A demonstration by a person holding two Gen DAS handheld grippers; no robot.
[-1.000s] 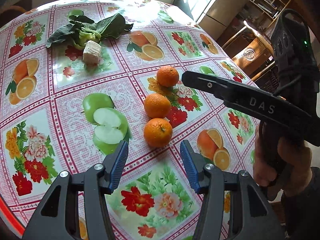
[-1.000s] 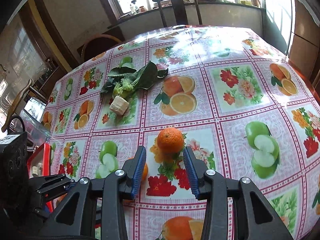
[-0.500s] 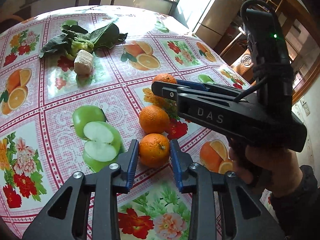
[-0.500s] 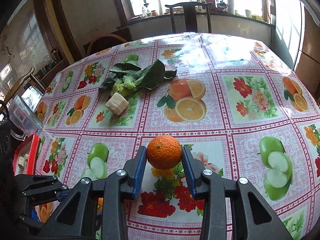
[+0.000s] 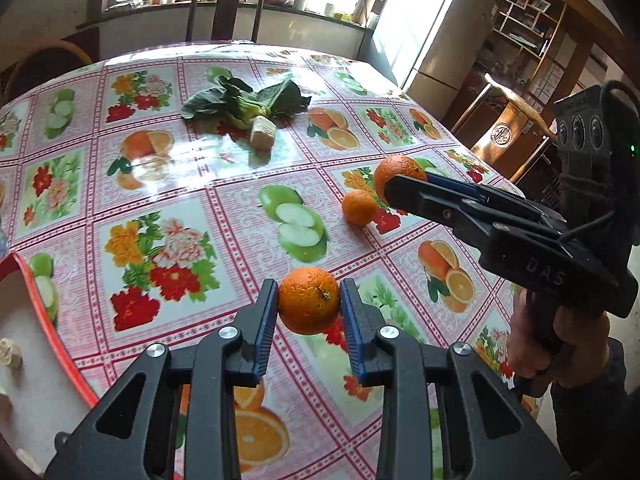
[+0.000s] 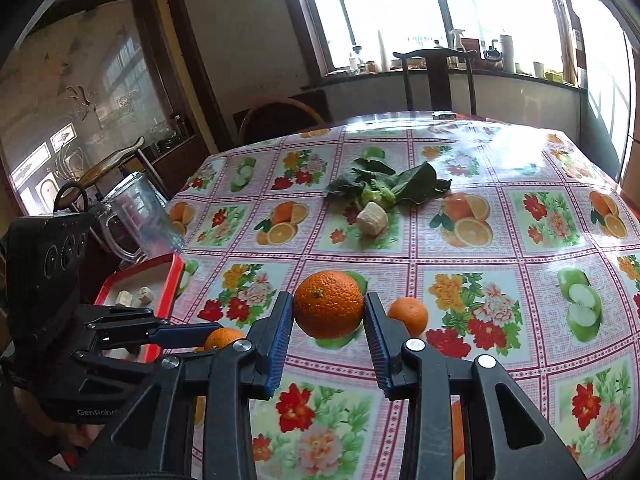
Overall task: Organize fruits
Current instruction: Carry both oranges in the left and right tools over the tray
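My left gripper (image 5: 308,306) is shut on an orange (image 5: 309,300) and holds it above the flowered tablecloth. My right gripper (image 6: 327,320) is shut on a second orange (image 6: 329,304), also lifted off the table; it shows in the left wrist view (image 5: 394,174) at the tip of the right gripper (image 5: 404,188). A third orange (image 5: 359,207) lies on the table between them and shows in the right wrist view (image 6: 408,314). The left gripper's orange (image 6: 222,338) peeks out behind its fingers in the right wrist view.
A red-rimmed white tray (image 6: 160,276) with small beige pieces sits at the table's left edge, also low left in the left wrist view (image 5: 52,320). Leafy greens (image 6: 384,186) and a beige chunk (image 6: 372,218) lie mid-table. A clear jug (image 6: 134,216) stands beyond the tray.
Both grippers closed on an orange each and lifted them off the table. The left gripper swung left toward the tray; one orange stayed on the cloth.
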